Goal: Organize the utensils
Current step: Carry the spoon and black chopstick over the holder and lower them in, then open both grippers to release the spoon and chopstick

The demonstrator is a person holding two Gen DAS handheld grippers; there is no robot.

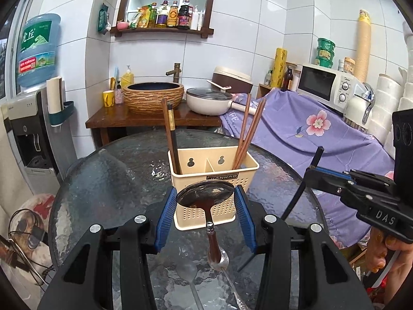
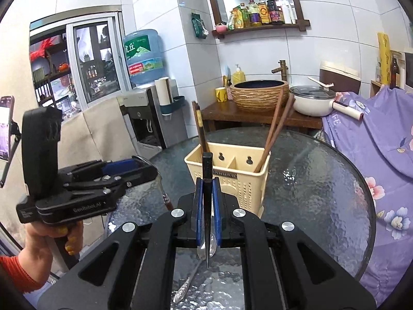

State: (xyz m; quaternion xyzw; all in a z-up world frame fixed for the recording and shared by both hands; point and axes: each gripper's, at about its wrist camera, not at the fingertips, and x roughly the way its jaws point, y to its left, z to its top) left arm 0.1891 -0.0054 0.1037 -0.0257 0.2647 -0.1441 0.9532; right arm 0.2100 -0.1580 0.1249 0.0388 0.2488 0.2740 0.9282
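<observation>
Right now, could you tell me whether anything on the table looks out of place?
Yes: a silver spoon lies loose on the glass table, outside the cream utensil holder, where chopsticks already stand. Nothing looks spilled or damaged.

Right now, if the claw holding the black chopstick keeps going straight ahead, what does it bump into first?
Probably the cream utensil holder on the glass table: the right claw points straight at its near wall, though depth is hard to judge.

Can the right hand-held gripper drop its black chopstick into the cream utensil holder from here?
Probably yes: the right hand-held gripper holds the black chopstick just before the cream utensil holder, nothing between.
</observation>
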